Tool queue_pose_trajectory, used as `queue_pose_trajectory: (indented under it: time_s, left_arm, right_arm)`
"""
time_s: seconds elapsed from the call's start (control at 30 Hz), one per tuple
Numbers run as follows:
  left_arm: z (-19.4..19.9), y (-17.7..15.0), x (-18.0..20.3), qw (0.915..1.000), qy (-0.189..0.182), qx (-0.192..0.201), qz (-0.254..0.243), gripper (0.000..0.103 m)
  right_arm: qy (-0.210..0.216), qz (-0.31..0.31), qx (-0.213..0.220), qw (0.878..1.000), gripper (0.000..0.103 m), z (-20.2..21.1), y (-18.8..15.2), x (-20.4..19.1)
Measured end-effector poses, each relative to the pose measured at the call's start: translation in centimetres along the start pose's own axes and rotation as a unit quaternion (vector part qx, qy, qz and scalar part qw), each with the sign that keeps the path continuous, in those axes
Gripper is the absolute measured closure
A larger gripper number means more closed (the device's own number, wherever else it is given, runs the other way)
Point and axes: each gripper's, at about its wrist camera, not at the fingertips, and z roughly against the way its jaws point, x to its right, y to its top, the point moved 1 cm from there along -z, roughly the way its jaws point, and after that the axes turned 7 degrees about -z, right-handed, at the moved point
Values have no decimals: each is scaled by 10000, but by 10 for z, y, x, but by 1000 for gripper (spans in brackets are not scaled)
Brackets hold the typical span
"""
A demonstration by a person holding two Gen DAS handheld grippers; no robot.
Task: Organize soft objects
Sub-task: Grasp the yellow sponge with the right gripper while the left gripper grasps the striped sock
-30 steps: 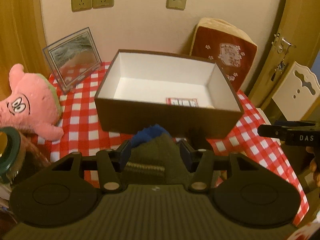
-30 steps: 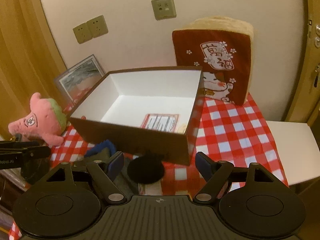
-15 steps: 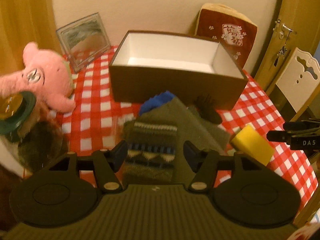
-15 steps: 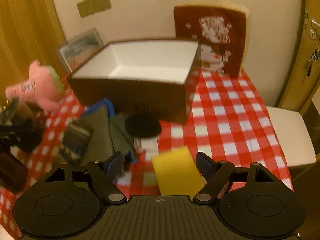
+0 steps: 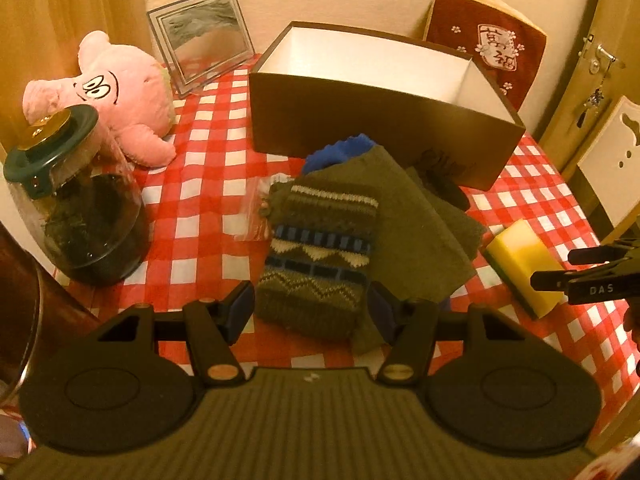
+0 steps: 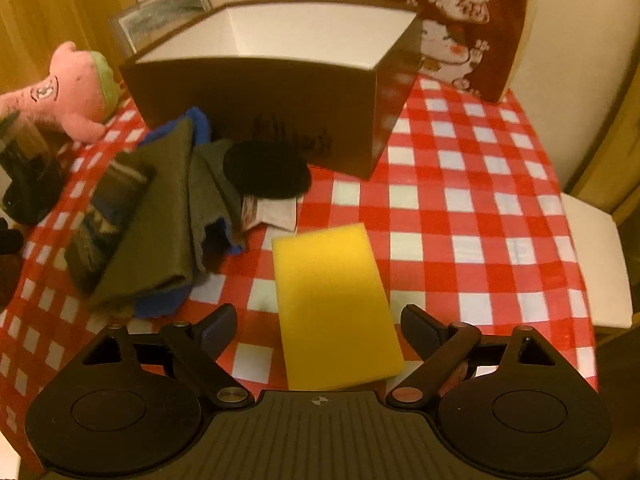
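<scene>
A patterned knit piece (image 5: 320,256) lies on a folded olive cloth (image 5: 416,232) with a blue cloth (image 5: 340,152) beneath. My left gripper (image 5: 312,310) is open, its fingers on either side of the knit's near end and not visibly pressing it. A yellow sponge (image 6: 332,304) lies on the checked tablecloth between the fingers of my right gripper (image 6: 316,320). Those jaws are opening, with a gap on each side. In the left wrist view the right gripper (image 5: 554,268) hovers over the sponge (image 5: 520,256). The brown box (image 5: 360,120) stands behind, white inside.
A pink plush (image 5: 120,88) lies at the back left beside a picture frame (image 5: 204,36). A glass jar (image 5: 80,208) with a green lid stands at the left. A red cat cushion (image 6: 460,28) leans on the wall. A black round pad (image 6: 268,172) and a paper packet (image 6: 272,212) lie before the box.
Both grippers have come down toward the table and tilted downward. The left now straddles the knit piece and the right the sponge. The right jaws stand wider.
</scene>
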Motion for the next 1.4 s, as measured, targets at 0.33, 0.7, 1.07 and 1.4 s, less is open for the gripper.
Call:
queue_pose_trajectory:
  time_s: [0.33,0.7,1.07,1.4]
  left_arm:
    - [-15,-4,7,9999,101,-128,41,43]
    - [-36,2,9,9998,84,-137,-109,43]
    - [-74,16,15,9992,-118,-252,-292,43]
    - [-108,21,19,9984,-54,-389,-417,46]
  right_arm:
    - [3,142,-73,9999,15,-28,3,9]
    - [87,111,-113,9998,34,-38,4,15]
    - [-24,-258,242,9994,35,-17,14,29]
    - [-155,-624,368,9973,35,-4,15,42]
